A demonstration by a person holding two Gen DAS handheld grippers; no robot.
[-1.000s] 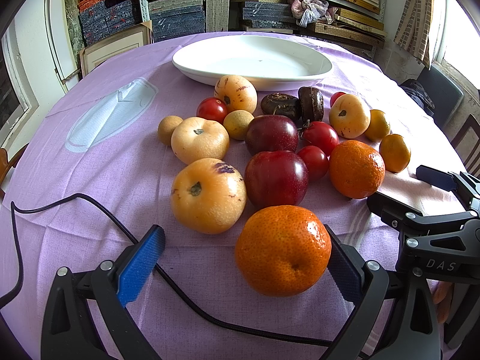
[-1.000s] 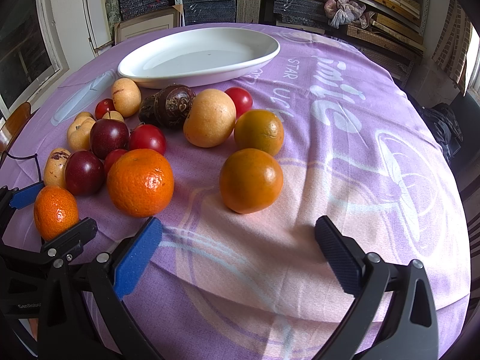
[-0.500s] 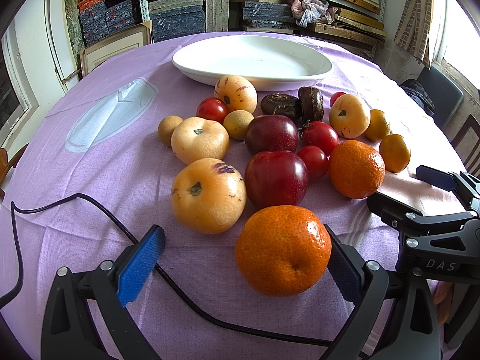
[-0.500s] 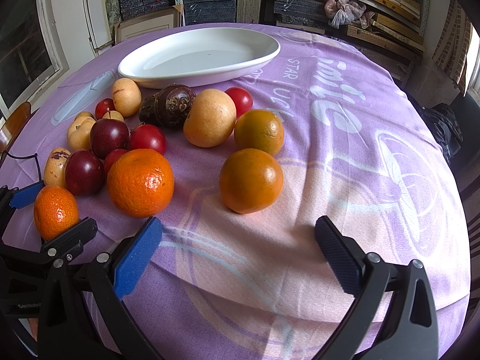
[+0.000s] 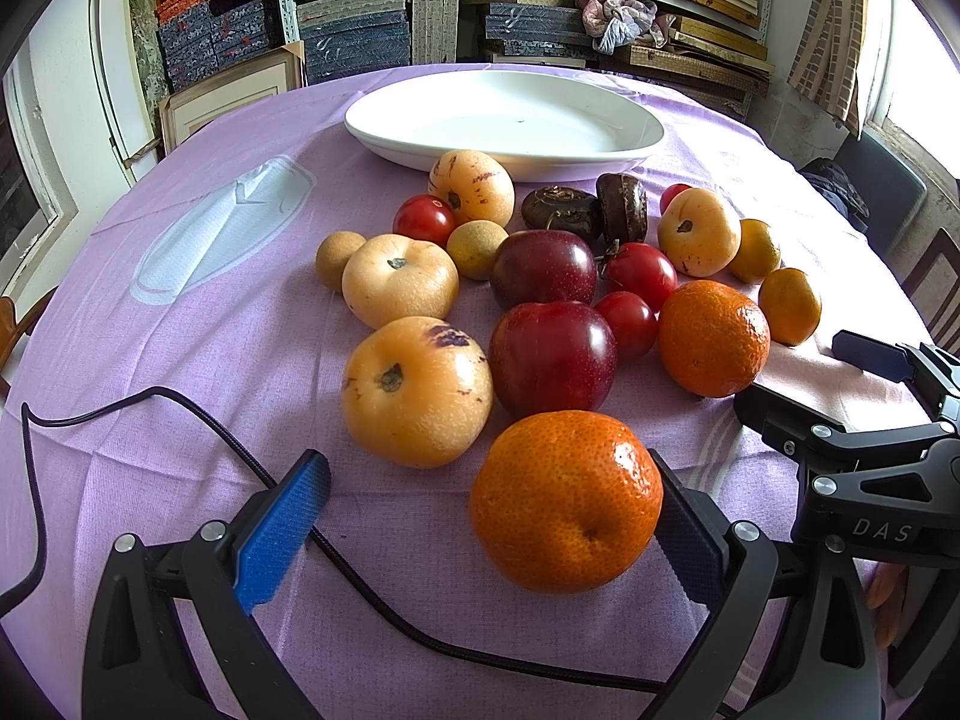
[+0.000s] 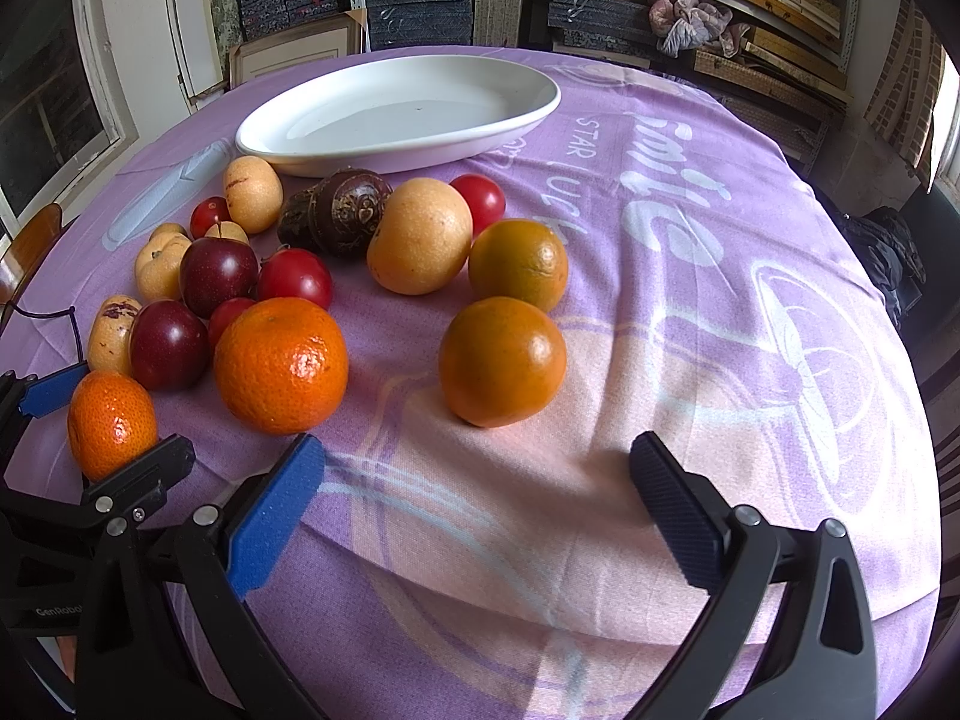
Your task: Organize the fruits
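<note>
Pretty bright daylight, coming from the window at the right edge (image 5: pixel 924 90), which is blown out white. Glossy highlights on the dark red plums (image 5: pixel 552 357) and the bumpy orange mandarin (image 6: pixel 281 363). Soft shadows, sharp focus, heavy fisheye bending, black vignette in the corners.

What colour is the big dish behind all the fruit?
The dish is plain white. It shows best in the right wrist view.
</note>
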